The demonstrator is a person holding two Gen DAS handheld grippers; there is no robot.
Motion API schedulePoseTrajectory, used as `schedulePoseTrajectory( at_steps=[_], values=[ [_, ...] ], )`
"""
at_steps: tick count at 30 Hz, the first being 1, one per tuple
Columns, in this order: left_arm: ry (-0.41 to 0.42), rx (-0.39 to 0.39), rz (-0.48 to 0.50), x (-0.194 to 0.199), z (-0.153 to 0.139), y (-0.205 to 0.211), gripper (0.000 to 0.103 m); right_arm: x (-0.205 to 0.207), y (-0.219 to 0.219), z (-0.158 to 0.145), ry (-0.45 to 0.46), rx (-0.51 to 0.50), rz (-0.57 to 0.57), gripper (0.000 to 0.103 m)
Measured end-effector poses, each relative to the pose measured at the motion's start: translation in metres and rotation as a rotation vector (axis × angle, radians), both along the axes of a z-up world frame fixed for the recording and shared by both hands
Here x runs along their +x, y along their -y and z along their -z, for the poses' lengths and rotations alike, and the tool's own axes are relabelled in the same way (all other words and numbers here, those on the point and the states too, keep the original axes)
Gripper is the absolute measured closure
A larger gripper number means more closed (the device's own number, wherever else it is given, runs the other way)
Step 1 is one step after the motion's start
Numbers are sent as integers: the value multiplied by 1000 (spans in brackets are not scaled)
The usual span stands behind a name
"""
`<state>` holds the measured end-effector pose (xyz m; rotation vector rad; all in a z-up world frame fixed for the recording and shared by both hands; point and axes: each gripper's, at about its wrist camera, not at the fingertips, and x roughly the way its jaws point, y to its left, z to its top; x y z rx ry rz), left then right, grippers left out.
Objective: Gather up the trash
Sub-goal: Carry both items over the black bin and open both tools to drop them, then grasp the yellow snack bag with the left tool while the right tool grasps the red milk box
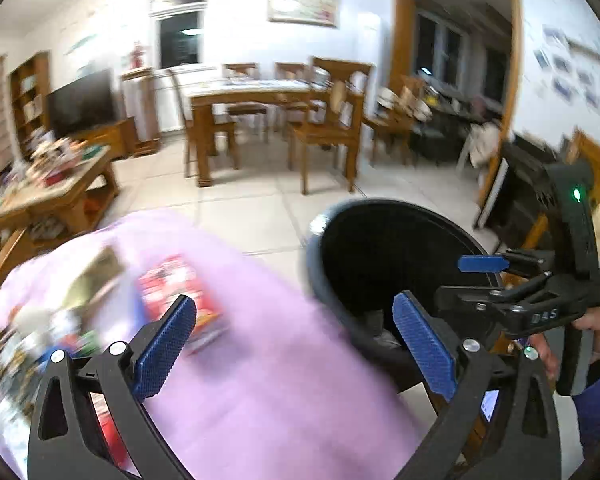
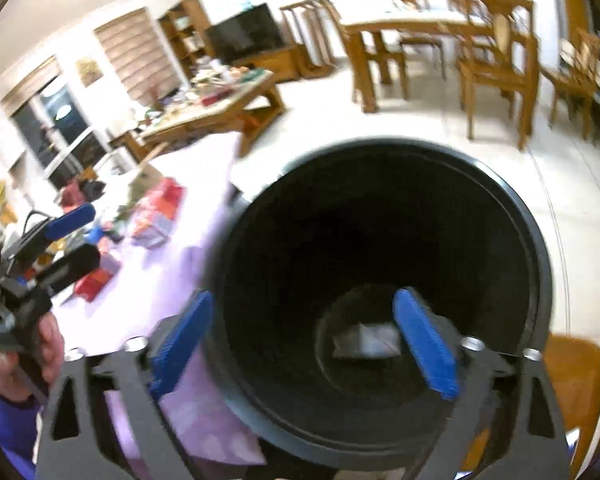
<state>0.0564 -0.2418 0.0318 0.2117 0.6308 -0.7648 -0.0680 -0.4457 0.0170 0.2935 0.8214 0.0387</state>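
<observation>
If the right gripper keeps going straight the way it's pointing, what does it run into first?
Most likely the inside of the black bin: the open right gripper points down into its mouth, toward a pale scrap at the bottom. Depth is hard to judge.

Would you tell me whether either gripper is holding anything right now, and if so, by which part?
Nothing is held. The left gripper and right gripper both stand open with nothing between the pads; a grey scrap lies at the bottom of the black bin.

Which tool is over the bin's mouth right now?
The right tool: its open fingers frame the black bin. The left tool, also open, hangs over the pink cloth beside it.
</observation>
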Motion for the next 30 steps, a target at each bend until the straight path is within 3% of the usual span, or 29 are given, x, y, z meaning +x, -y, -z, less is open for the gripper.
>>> schedulePoseTrajectory(
  at_steps=[4,9,13,17,21,25,26,28,30],
  values=[
    [12,-27,-149,17,-12,-85,5,23,-49,-14,29,-63,-92,6],
    [44,92,-404,52,-19,-193,5,69,-119,-18,0,-233,-243,6],
    [52,151,-519,83,-17,-260,5,109,-145,-5,-80,-222,-280,6],
    [-10,213,-456,119,-1,-292,5,138,-156,-4,-84,-174,-265,6],
    [-70,250,-384,141,15,-297,5,169,-162,-1,-115,-154,-235,6],
    [-103,282,-377,161,33,-302,5,201,-180,17,-184,-238,-239,8],
    [-115,277,-376,163,37,-303,5,204,-184,20,-190,-253,-238,10],
    [-144,257,-369,168,42,-305,5,215,-190,30,-232,-270,-234,31],
    [-157,249,-365,168,46,-304,7,222,-194,39,-261,-256,-232,41]
  ],
)
